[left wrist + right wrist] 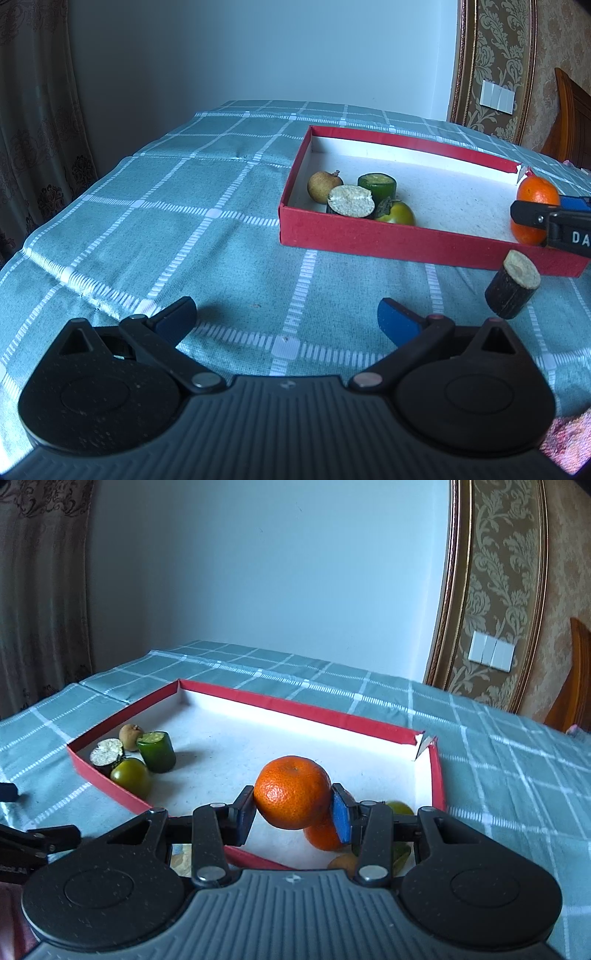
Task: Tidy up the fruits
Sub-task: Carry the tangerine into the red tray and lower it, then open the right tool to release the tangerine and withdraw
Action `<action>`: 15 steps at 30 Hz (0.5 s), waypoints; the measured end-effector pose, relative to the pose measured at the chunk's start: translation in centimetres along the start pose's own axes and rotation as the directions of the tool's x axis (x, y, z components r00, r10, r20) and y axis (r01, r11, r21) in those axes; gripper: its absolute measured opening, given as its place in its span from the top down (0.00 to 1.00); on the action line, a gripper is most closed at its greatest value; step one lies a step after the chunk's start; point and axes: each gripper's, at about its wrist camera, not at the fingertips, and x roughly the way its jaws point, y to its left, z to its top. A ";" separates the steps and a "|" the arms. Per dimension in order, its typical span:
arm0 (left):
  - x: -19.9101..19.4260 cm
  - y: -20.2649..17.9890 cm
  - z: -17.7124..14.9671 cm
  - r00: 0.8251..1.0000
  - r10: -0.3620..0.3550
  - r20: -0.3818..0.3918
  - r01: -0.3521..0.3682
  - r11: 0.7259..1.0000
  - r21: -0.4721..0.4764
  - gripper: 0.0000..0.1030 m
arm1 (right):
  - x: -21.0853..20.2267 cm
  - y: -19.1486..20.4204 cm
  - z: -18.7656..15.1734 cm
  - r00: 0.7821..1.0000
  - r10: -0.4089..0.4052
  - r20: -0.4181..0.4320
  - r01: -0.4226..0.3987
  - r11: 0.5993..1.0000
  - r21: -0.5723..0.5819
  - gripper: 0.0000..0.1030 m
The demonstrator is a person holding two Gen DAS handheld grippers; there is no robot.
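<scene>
My right gripper (293, 814) is shut on an orange mandarin (293, 797) and holds it above the near part of the red box (295, 703). From the left wrist view the same mandarin (537, 210) shows at the box's right end, with the right gripper's fingers (532, 214) across it. A second mandarin (323, 836) lies under it in the box. In the box's left corner sit a brown longan (323, 186), a green cylinder piece (377, 185), a dark cut piece (351, 202) and a green persimmon (397, 214). My left gripper (286, 319) hangs open over the cloth.
A dark cut stub (511, 290) stands on the checked tablecloth (166, 221) in front of the red box (406, 240). More fruit (400, 808) lies half hidden behind my right fingers. A wooden chair (570, 118) stands at the far right; curtains hang left.
</scene>
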 end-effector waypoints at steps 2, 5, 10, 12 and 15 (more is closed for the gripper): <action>0.0 0.0 0.0 1.000 0.000 0.000 0.000 1.000 0.000 0.00 | 0.1 0.2 -0.2 1.000 -0.017 0.014 0.017 1.000 -0.016 0.59; 0.0 0.0 0.0 1.000 0.000 0.000 0.000 1.000 0.000 0.00 | 0.0 0.4 -0.6 0.999 -0.027 0.030 0.028 0.999 -0.030 0.55; 0.0 0.0 0.0 1.000 0.000 0.000 0.000 1.000 0.000 0.00 | -0.2 0.4 -0.8 0.999 -0.027 0.034 0.028 0.999 -0.021 0.46; 0.0 0.0 0.0 1.000 0.000 0.000 0.000 1.000 0.000 0.00 | -0.2 0.2 -0.9 0.999 -0.033 0.031 0.034 0.999 -0.005 0.43; 0.0 0.0 0.0 1.000 0.000 0.000 0.000 1.000 0.000 0.00 | -0.6 -0.5 -0.9 0.999 -0.030 0.033 0.029 0.999 0.030 0.43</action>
